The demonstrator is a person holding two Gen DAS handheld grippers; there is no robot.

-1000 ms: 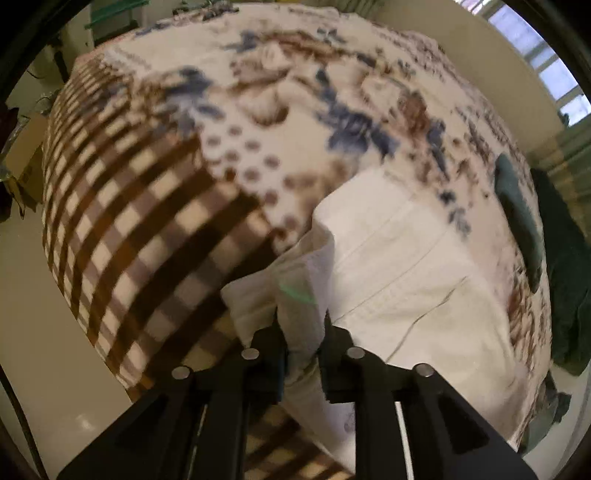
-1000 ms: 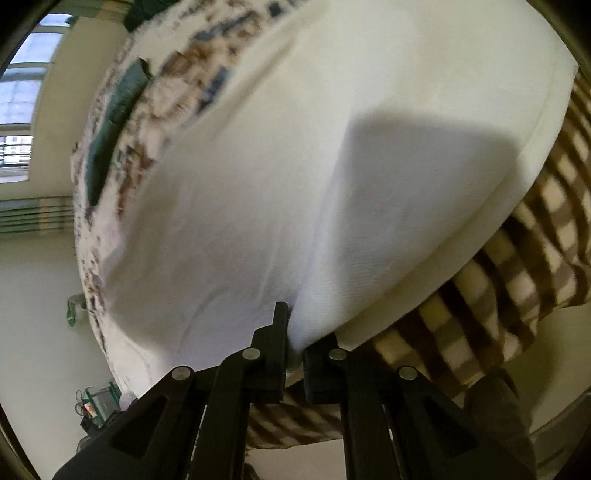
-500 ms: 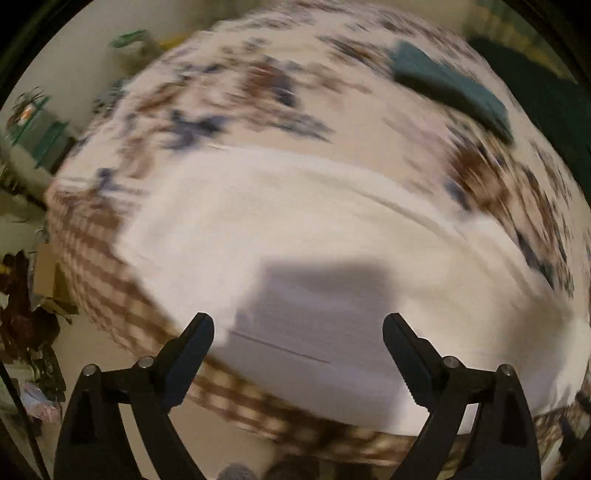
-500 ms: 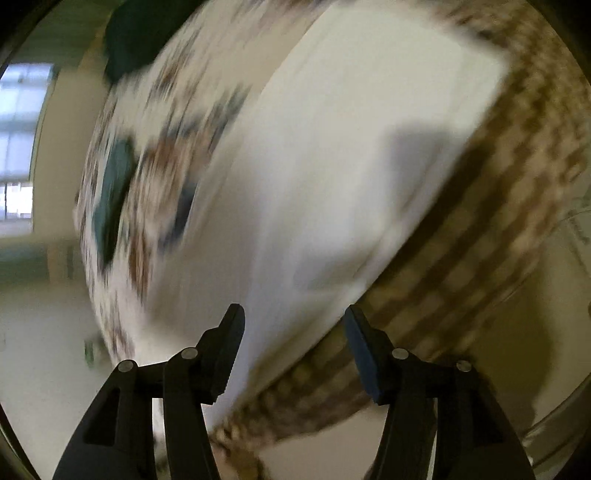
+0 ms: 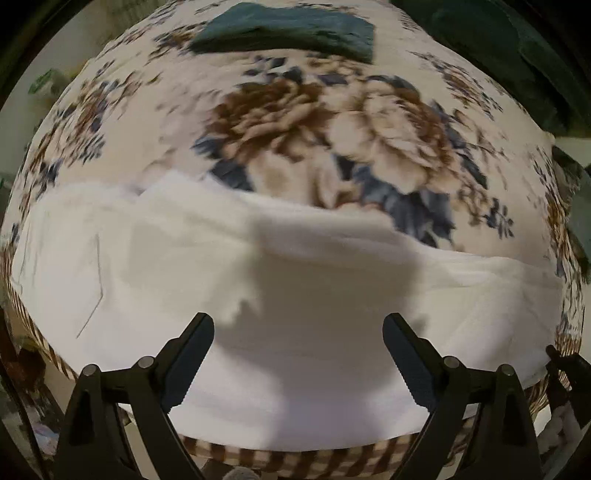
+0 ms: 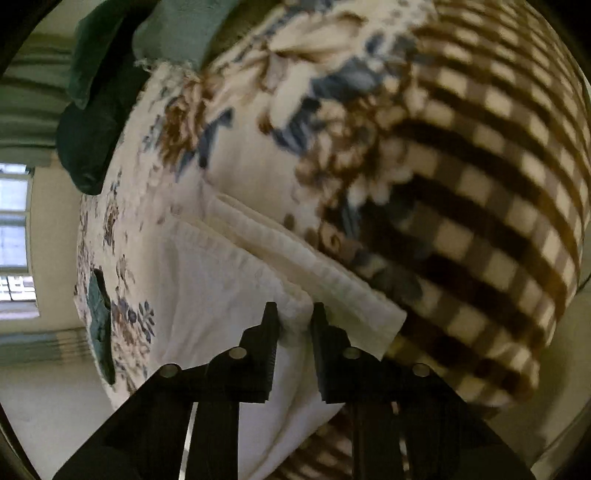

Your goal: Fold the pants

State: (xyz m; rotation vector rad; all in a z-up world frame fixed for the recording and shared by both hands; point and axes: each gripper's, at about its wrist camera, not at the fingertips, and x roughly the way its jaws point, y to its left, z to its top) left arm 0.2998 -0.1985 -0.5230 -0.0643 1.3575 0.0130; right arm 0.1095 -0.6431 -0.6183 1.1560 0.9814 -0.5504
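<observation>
The white pants (image 5: pixel 258 280) lie folded lengthwise on a floral and checked blanket (image 5: pixel 332 122), along its near edge. My left gripper (image 5: pixel 298 332) is open and empty, hovering over the middle of the pants. In the right wrist view my right gripper (image 6: pixel 294 317) is shut on the ribbed waistband corner of the pants (image 6: pixel 229 280), with cloth pinched between the black fingers (image 6: pixel 267 328).
A folded dark teal cloth (image 5: pixel 288 31) lies at the far side of the blanket, and it also shows in the right wrist view (image 6: pixel 99 314). A dark green pile (image 5: pixel 509 55) sits at the far right. The blanket's brown checked part (image 6: pixel 480 184) hangs over the edge.
Both grippers let go of the pants and opened half a second ago. The left has swung over the middle and stays open. The right has closed again on the waistband corner.
</observation>
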